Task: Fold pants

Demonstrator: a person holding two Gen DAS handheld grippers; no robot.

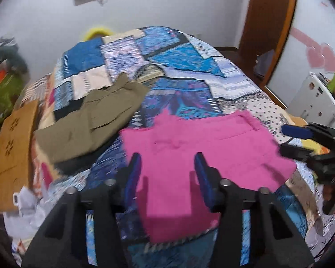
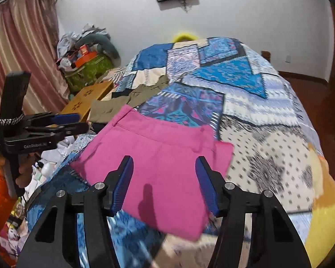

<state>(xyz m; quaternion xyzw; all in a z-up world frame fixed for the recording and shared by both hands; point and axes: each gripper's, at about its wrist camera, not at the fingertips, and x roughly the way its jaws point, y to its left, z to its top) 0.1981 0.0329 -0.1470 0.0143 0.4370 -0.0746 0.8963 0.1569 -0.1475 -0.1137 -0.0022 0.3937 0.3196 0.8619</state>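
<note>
Pink pants (image 1: pixel 203 143) lie folded and flat on the patchwork quilt (image 1: pixel 181 67) of a bed. In the left wrist view my left gripper (image 1: pixel 167 163) hovers over their near part, open, with nothing between its blue pads. My right gripper (image 2: pixel 164 166) stands open above the same pink pants (image 2: pixel 158 156), also holding nothing. Each gripper shows in the other's view: the right gripper (image 1: pixel 282 140) at the pants' right edge, the left gripper (image 2: pixel 81 122) at their left, held by a hand with an orange sleeve.
Folded olive pants (image 1: pixel 96 120) lie further back left on the quilt. A brown board (image 1: pixel 13 151) leans at the bed's left edge, with a green bag (image 2: pixel 89 71) and clutter beyond. A white appliance (image 1: pixel 312 98) and a wooden door frame (image 1: pixel 272 22) stand on the right.
</note>
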